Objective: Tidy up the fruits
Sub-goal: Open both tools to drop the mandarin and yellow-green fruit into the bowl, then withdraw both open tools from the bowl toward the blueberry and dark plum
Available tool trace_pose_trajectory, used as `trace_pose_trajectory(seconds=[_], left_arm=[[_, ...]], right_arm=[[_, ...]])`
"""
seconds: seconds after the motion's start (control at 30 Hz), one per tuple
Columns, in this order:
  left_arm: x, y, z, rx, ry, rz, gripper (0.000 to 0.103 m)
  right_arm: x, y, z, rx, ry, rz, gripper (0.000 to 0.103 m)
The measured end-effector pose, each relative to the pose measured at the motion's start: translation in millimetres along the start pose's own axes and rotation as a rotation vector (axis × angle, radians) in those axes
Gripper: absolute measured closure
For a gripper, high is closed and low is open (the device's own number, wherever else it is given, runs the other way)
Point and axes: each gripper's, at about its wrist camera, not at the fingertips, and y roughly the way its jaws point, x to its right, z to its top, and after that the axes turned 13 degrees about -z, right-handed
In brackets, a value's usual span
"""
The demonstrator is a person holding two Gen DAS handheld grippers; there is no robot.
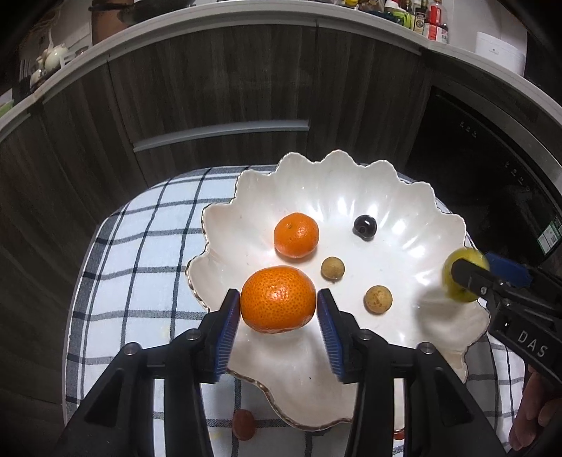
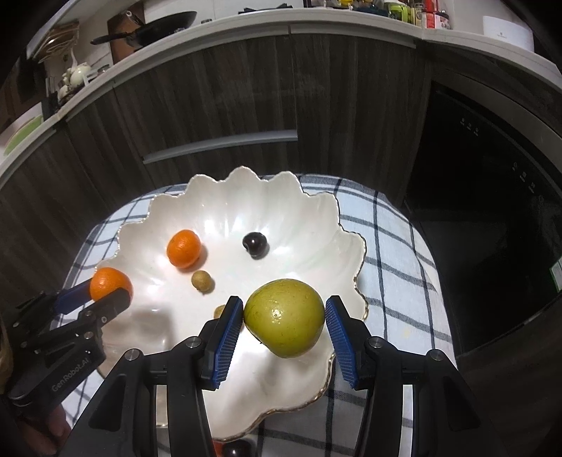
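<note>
L gripper (image 1: 278,306) fingers pinching large mandarin (image 1: 278,304) at near-left rim of scalloped white bowl (image 1: 368,197). R gripper (image 2: 284,318) fingers closing on green fruit (image 2: 284,318) at bowl's near-right rim. Sitting in bowl: smaller mandarin (image 1: 296,235), dark cherry (image 1: 365,226), two longans (image 1: 332,269) (image 1: 378,299). Lying under bowl: checked cloth (image 1: 140,246).

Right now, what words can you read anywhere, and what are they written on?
"DAS": right gripper body.
"GenRobot.AI": left gripper body.
Bottle labels on the counter: too blurred to read.
Green sticker on the dark appliance: too small to read.
</note>
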Motion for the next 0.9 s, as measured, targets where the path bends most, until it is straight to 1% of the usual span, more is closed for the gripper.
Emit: trace_pose_trajectory(seconds=[0.03,0.07,0.1,0.13,0.2,0.37,0.53,0.67,0.9], left_arm=[[0,-2,0,0.011,0.004,0.01,0.035],[1,-4,0,0.022,0.009,0.021,0.025],[2,-6,0,0.034,0.015,0.034,0.023],[2,-8,0,0.041,0.021,0.04,0.022],[2,-9,1,0.039,0.023,0.045,0.021],[0,-13,-1,0.046,0.015,0.057,0.008],[-2,-17,-2,0.044,0.011,0.058,0.007],[-2,-24,-6,0.048,0.009,0.061,0.004],[0,-39,-13,0.069,0.025,0.066,0.004]], right_arm=[[1,-1,0,0.005,0.006,-0.004,0.046],[1,-2,0,0.013,0.007,-0.015,0.04],[1,-3,1,0.018,0.01,-0.028,0.029],[2,-4,1,0.024,0.017,-0.041,0.023],[5,-5,1,0.03,0.032,-0.056,0.023],[9,-5,-1,0.019,0.043,-0.068,0.023],[9,-9,-3,0.022,0.039,-0.069,0.023],[11,-18,-4,0.033,0.043,-0.075,0.023],[12,-34,-12,0.049,0.056,-0.083,0.023]])
